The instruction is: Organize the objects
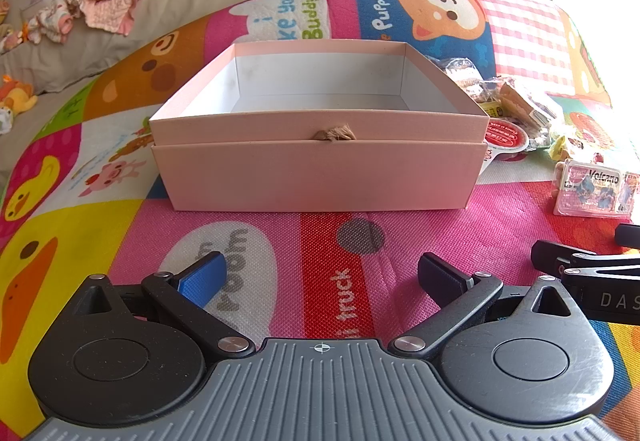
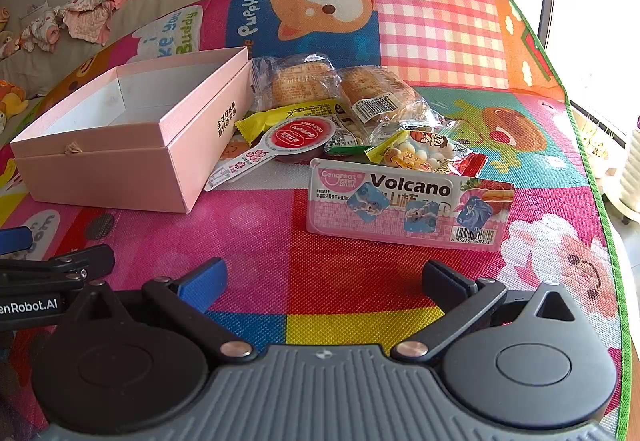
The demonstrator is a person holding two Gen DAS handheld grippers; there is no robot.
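An open, empty pink box (image 1: 320, 169) sits on the colourful mat, straight ahead of my left gripper (image 1: 320, 277), which is open and empty. The box also shows in the right wrist view (image 2: 132, 169) at the left. To its right lies a pile of snacks: a pink Volcano pack (image 2: 408, 205), two wrapped breads (image 2: 372, 93), a red-lidded jelly cup (image 2: 298, 137), a yellow packet (image 2: 280, 113) and a candy bag (image 2: 424, 153). My right gripper (image 2: 324, 281) is open and empty, a short way in front of the Volcano pack.
The cartoon play mat (image 2: 440, 29) covers the surface; its green right edge (image 2: 592, 169) drops off to the floor. A grey sofa with clothes (image 1: 100, 9) lies behind at the left. The left gripper's fingers (image 2: 60, 265) show at the right view's left edge.
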